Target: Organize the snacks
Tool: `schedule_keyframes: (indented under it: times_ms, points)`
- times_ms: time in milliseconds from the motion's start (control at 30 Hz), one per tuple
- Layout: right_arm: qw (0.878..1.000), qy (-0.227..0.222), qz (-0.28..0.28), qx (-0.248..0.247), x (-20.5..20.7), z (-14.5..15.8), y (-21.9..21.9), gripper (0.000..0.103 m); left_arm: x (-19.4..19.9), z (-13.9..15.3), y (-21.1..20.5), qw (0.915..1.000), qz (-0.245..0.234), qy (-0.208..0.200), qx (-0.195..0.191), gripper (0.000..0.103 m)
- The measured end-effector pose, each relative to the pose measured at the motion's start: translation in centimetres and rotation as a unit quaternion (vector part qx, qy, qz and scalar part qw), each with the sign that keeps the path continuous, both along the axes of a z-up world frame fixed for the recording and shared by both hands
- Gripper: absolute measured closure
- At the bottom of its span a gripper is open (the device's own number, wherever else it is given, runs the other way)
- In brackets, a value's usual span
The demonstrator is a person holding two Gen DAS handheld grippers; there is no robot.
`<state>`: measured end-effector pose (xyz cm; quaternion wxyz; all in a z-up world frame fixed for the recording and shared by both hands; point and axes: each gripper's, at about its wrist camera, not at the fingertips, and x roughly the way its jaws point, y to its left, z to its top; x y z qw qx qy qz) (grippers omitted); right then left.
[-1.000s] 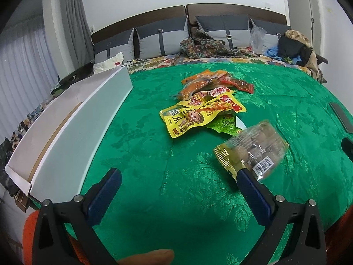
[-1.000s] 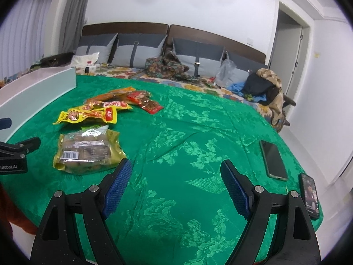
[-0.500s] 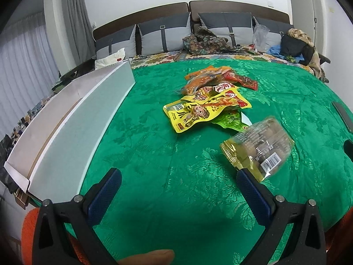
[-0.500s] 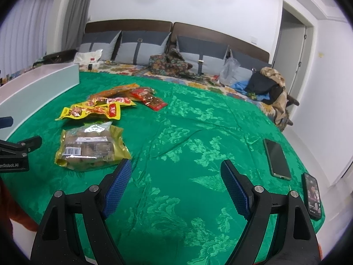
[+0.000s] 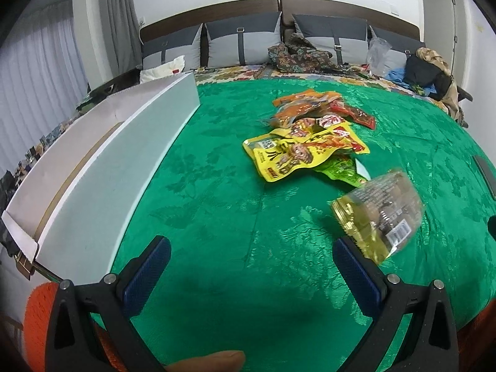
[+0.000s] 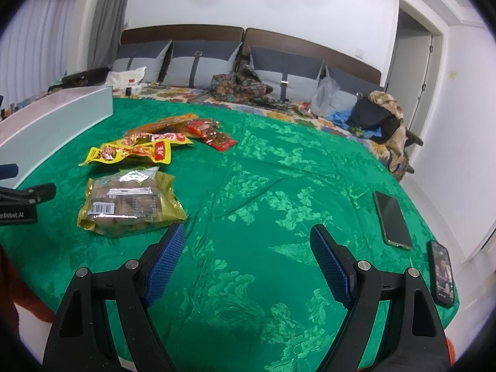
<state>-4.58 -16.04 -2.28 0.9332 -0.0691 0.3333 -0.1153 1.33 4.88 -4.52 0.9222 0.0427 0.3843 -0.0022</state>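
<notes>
Several snack packs lie on a green bedspread [image 5: 217,217]. A clear gold-edged pack of brown snacks [image 5: 379,214] lies nearest, just beyond my left gripper's right finger; it also shows in the right wrist view [image 6: 127,206]. Behind it lie a green pack [image 5: 341,167], a yellow pack [image 5: 297,155] and orange and red packs [image 5: 310,108]. A long white box [image 5: 102,167] stands open at the left. My left gripper [image 5: 251,266] is open and empty. My right gripper [image 6: 245,263] is open and empty, right of the gold pack.
Two phones [image 6: 392,220] [image 6: 443,271] lie at the bedspread's right edge. Pillows [image 5: 238,43], clothes and bags [image 6: 372,114] line the headboard. A doorway [image 6: 409,65] stands at the right. A thumb [image 5: 210,359] shows at the bottom of the left wrist view.
Both grippers have drifted slightly toward the snacks, and the left view has shifted a little. Nothing on the bed has moved, and both grippers remain open.
</notes>
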Motion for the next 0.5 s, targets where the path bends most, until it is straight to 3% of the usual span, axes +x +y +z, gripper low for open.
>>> schedule_keyframes:
  times_ms: [133,233,333,400,500]
  points:
    - [0.999,0.020,0.026,0.016,0.4,-0.6,0.5,0.018,0.9,-1.1,0.9,0.9993,-0.003,0.038,-0.003,0.000]
    - [0.996,0.036,0.059,0.055,1.1,-0.8,1.4,0.018,1.4,-2.2,1.5,0.9982,0.005,0.060,0.004,0.000]
    - [0.988,0.049,0.102,0.108,3.0,-0.3,3.0,0.018,1.6,-3.0,2.1,0.9971,0.012,0.075,0.007,0.000]
    - [0.982,0.049,0.139,0.120,5.1,0.2,5.1,0.018,1.7,-3.2,2.6,0.9968,0.016,0.078,0.006,0.000]
    - [0.973,0.088,0.181,0.111,7.8,-1.0,8.6,0.018,1.7,-3.2,3.3,0.9967,0.024,0.078,0.003,0.000]
